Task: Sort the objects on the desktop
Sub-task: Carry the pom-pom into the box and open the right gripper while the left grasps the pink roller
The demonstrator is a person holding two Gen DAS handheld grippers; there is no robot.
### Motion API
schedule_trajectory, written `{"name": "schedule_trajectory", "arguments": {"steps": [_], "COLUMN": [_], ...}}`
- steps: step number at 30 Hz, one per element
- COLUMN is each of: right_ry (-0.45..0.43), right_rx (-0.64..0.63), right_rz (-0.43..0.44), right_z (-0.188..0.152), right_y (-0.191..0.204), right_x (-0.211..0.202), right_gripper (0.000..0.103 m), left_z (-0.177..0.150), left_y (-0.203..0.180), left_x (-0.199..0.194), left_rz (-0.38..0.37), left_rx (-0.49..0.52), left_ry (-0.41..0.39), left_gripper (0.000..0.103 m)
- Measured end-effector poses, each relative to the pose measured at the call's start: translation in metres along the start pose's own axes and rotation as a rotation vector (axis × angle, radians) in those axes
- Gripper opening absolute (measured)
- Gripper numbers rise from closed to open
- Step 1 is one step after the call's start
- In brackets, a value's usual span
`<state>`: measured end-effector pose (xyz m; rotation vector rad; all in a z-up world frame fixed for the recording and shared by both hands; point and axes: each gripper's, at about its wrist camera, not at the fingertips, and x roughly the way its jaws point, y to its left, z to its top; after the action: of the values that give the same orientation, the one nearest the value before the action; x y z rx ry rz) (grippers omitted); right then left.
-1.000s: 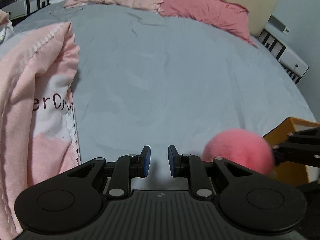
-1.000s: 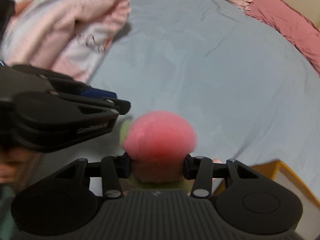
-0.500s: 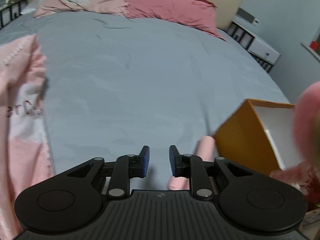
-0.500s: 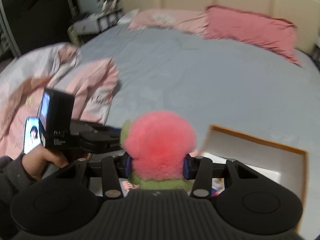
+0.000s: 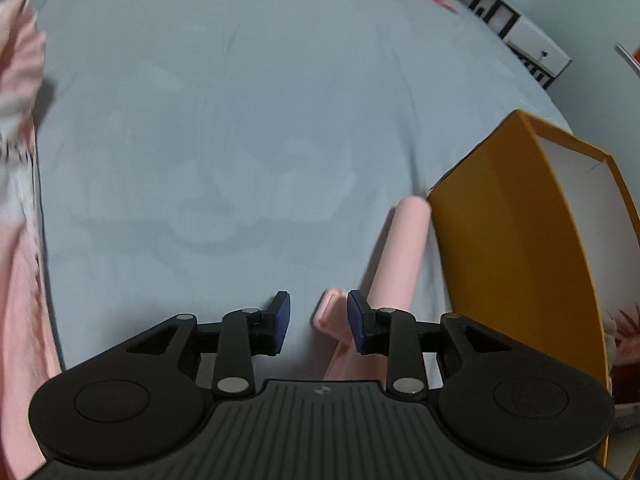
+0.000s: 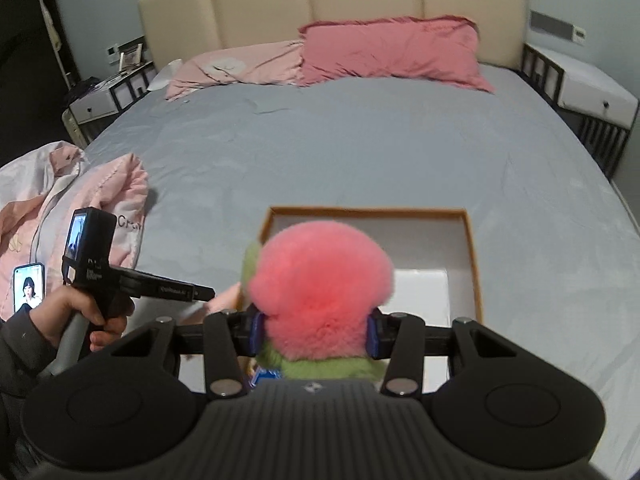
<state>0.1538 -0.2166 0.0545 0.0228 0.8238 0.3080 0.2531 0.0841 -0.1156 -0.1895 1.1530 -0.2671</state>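
My right gripper (image 6: 314, 330) is shut on a fluffy pink toy (image 6: 320, 276) with a green part under it. It holds the toy above the open orange box (image 6: 474, 248), which has white walls inside. My left gripper (image 5: 318, 320) points down at the grey bed. Its jaws are opening. The small end of a pale pink rod-shaped object (image 5: 400, 252) lies between them, close to the right pad (image 5: 356, 320), with a gap to the left pad. The rod lies along the orange box (image 5: 512, 240). In the right wrist view a hand (image 6: 80, 316) holds the left gripper (image 6: 204, 293).
A crumpled pink blanket (image 6: 104, 200) lies at the bed's left edge, with a lit phone (image 6: 28, 292) beside it. Pink pillows (image 6: 392, 52) rest against the beige headboard. Bedside cabinets (image 6: 596, 92) stand at both sides. Something red and white (image 5: 620, 332) lies inside the box.
My right gripper swung up and across with the pink toy, from beside the left gripper to above the box. My left gripper dipped toward the pale pink rod and its jaws widened.
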Motion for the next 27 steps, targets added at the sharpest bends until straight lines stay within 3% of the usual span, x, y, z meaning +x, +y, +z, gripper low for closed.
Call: {"name": "schedule_trajectory", "arguments": {"steps": [6,13,17,27], "right_ry": [0.014,0.05,0.082,0.144], "right_rx": [0.036,0.087,0.038,-0.056], "right_rz": [-0.017,-0.056,-0.088,-0.183], "right_z": [-0.013,-0.025,-0.034,-0.048], "right_y": [-0.016,-0.039,-0.038,-0.033], "right_x": [0.011,0.024,0.032,0.062], "right_gripper": [0.048,0.048,0.048,0.051], "left_z": [0.002,0.001,0.001,-0.001], "left_y": [0.017,0.016,0.018,0.016], "left_x": [0.009,0.011,0.01,0.018], "left_rz": [-0.047,-0.088,-0.14,-0.155], "left_rx": [-0.107,-0.122,-0.168,-0.172], "left_ry": [0.019,0.017,0.036,0.085], "left_gripper": [0.041,0.039,0.034,0.032]}}
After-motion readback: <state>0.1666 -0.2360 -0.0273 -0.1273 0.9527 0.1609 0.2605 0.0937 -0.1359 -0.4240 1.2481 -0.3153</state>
